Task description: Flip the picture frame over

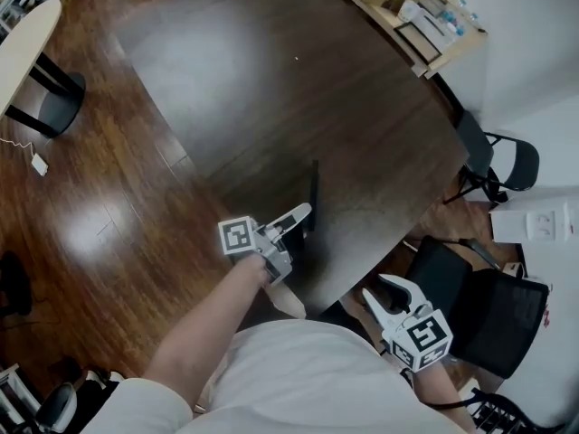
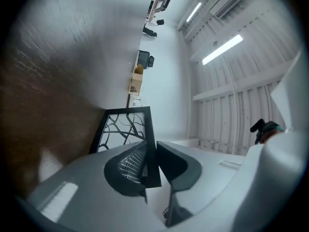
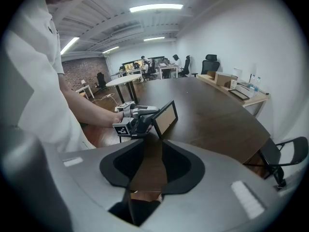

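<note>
In the head view the picture frame (image 1: 314, 195) stands edge-on, a thin dark line, so neither face shows. In the left gripper view the left gripper (image 2: 150, 149) covers the frame's lower part. The items on the light side worktop (image 1: 457, 51) are too small to tell.

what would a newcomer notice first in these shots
The frame is held up on edge near the close rim of the big dark table, pinched by the left claw. The right claw hangs open and empty off the table's edge, beside a black chair.
</note>
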### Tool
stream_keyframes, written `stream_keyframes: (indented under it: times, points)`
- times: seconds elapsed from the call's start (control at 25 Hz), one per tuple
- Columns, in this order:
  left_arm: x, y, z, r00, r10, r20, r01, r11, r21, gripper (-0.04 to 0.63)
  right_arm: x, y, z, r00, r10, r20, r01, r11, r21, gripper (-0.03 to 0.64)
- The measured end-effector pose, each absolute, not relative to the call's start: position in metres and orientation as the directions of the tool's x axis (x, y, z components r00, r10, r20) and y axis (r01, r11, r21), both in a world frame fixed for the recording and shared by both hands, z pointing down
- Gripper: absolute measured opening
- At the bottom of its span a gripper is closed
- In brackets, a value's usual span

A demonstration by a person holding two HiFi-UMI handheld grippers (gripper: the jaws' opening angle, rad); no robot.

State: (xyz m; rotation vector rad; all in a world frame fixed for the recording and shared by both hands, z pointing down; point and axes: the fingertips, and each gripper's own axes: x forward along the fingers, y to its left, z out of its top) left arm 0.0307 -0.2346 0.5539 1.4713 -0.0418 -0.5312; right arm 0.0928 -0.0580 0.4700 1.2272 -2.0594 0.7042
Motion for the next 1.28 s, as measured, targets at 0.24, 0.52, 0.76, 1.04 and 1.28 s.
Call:
stream_keyframes:
  times: [0.24, 0.52, 0.76, 1.04, 1.28]
  points:
    - [0.023, -0.235, 0.556, 0.902, -0.329, -0.28, 0.295, -0.005, 0.956, 0.067, 0.087, -0.058, 0.47, -0.349, -0.572, 0.743, -0.906, 0.407, -0.112, 0.121]
    - [0.01, -0.238, 0.561, 0.922, -0.297, -0.247, 0.251, -0.026, 0.968, 0.069, 0.075, -0.06, 0.474, -0.355, -0.578, 0.735, -0.907, 0.404, -0.12, 0.121]
    - [0.0, -0.239, 0.569, 0.941, -0.275, -0.198, 0.195, -0.039, 0.98, 0.067, 0.073, -0.061, 0.475, -0.353, -0.592, 0.724, -0.912, 0.39, -0.126, 0.121]
    - [-0.003, -0.239, 0.583, 0.954, -0.259, -0.152, 0.147, -0.037, 0.988, 0.06, 0.074, -0.055, 0.476, -0.34, -0.599, 0.725, -0.921, 0.37, -0.125, 0.121]
    - [0.0, -0.242, 0.59, 0.962, -0.242, -0.126, 0.118, -0.047, 0.992, 0.037, 0.075, -0.047, 0.475, -0.323, -0.601, 0.732, -0.928, 0.352, -0.12, 0.121]
